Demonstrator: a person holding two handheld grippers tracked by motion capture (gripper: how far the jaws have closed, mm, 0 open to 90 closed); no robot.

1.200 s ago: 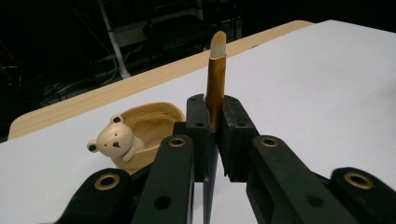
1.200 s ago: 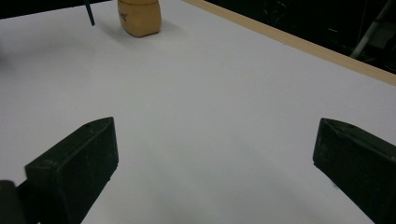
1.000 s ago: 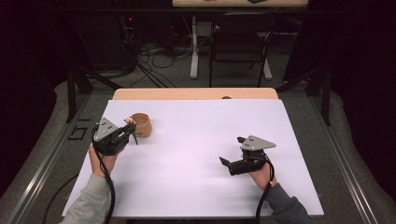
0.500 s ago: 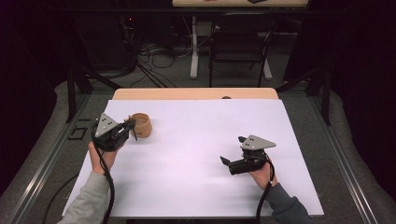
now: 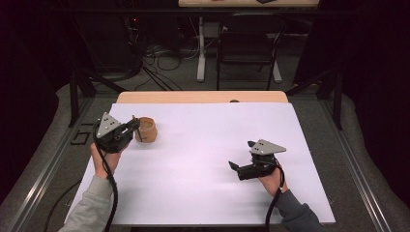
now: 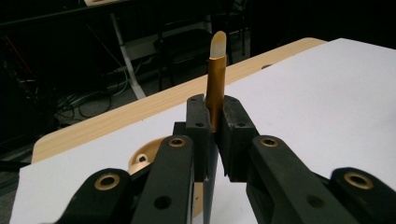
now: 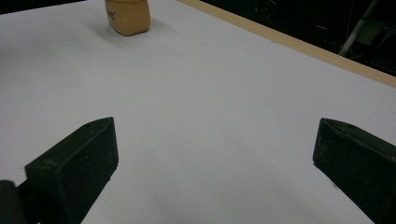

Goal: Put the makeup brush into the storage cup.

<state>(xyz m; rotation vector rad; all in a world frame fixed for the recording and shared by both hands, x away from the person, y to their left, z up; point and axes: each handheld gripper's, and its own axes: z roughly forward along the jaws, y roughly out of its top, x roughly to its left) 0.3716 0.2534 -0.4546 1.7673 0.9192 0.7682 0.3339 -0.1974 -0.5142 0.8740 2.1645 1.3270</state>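
We note the left claw (image 6: pixel 212 122) clenched on a slim golden-brown stick with a pale whitish tip (image 6: pixel 216 70). In the left gripper view its long axis runs straight up between the two pads, pale tip uppermost, pointing away from the claw toward the table's far wooden edge. Its lower end is hidden behind the jaws.

In the high view the left claw (image 5: pixel 135 126) sits at the left part of the white-covered table (image 5: pixel 203 193), just beside a short round tan wooden cup (image 5: pixel 146 129); we cannot tell whether stick and cup touch.

The right claw (image 5: pixel 241 157) is released, jaws wide apart, with bare table between them. It sits well apart from the cup, at the table's right part.
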